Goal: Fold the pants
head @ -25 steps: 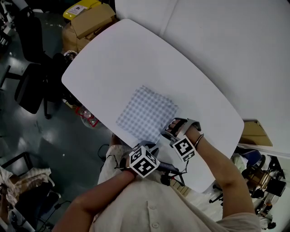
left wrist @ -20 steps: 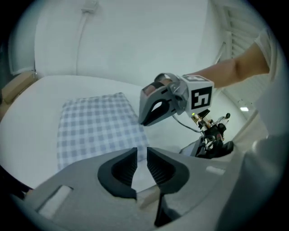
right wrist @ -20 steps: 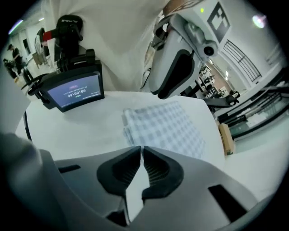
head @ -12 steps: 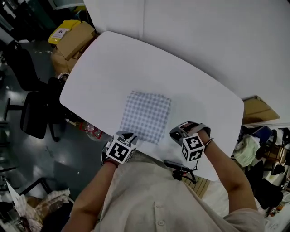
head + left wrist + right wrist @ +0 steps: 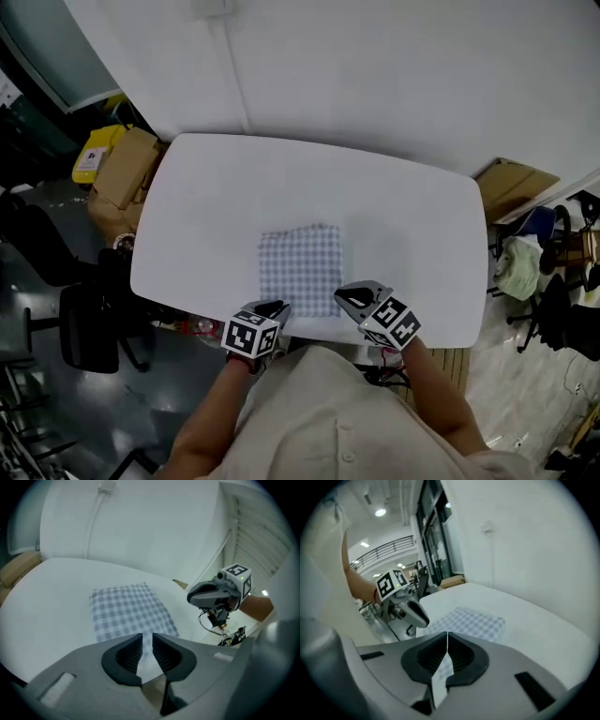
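Note:
The pants (image 5: pixel 300 270) are a blue-and-white checked cloth, folded into a small square that lies flat on the white table (image 5: pixel 225 187) near its front edge. My left gripper (image 5: pixel 274 309) hovers at the pants' near left corner, off the cloth. Its jaws stand a narrow gap apart with nothing in it (image 5: pixel 147 641). My right gripper (image 5: pixel 354 298) hangs at the near right corner, also off the cloth. Its jaws are closing, their tips meet and nothing is between them (image 5: pixel 447 639). Each gripper view shows the pants (image 5: pixel 126 611) (image 5: pixel 476 623) ahead and the other gripper beside them.
Cardboard boxes (image 5: pixel 122 173) and a yellow pack (image 5: pixel 91 155) lie on the floor left of the table. A dark office chair (image 5: pixel 89 328) stands at the front left. Another box (image 5: pixel 511 183) and clutter sit at the right. A white wall backs the table.
Both grippers have drawn back from the pants' near corner and spread apart along the table's front edge. The right gripper has rolled and risen. The head camera has swung, so the table sits squarer.

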The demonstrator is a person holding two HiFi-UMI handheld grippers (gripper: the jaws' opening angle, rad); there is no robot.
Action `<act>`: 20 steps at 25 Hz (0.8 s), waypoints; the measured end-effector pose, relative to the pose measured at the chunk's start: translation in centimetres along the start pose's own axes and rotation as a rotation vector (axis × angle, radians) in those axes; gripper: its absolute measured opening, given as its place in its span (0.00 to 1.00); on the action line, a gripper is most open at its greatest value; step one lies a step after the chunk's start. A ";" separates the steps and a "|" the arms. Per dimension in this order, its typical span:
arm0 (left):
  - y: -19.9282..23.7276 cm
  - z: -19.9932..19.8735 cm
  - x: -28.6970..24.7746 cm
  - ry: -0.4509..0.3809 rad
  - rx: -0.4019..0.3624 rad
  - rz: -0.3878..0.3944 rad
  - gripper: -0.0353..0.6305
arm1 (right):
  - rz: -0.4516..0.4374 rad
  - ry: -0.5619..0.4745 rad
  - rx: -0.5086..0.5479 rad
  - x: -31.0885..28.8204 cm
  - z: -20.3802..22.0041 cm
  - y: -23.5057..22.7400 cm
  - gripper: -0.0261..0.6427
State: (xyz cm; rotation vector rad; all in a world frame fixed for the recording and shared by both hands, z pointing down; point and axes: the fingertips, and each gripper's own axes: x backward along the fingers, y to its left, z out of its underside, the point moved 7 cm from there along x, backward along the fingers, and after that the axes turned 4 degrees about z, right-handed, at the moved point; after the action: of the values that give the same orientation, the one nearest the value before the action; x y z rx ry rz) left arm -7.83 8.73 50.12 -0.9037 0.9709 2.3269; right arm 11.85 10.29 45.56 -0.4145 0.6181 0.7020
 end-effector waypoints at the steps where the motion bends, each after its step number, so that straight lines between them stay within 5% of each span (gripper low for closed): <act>1: 0.1 -0.4 0.2 -0.019 0.001 0.030 0.16 | 0.025 -0.024 -0.061 0.0 0.0 0.1 0.07; 10: 2.3 -2.5 6.1 -0.257 -0.034 0.164 0.12 | 0.157 -0.162 -0.544 1.0 0.6 3.5 0.07; 15: 3.1 -4.0 8.5 -0.382 -0.045 0.195 0.12 | 0.180 -0.199 -0.594 0.8 0.4 6.2 0.07; 20: 2.2 -4.6 9.0 -0.377 -0.110 0.225 0.12 | 0.197 -0.247 -0.626 0.7 -0.1 7.7 0.06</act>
State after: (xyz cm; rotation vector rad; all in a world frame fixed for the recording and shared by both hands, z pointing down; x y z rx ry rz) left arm -13.50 5.32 42.22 -0.3833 0.8242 2.6323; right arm 6.82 15.98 43.90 -0.8365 0.1928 1.1188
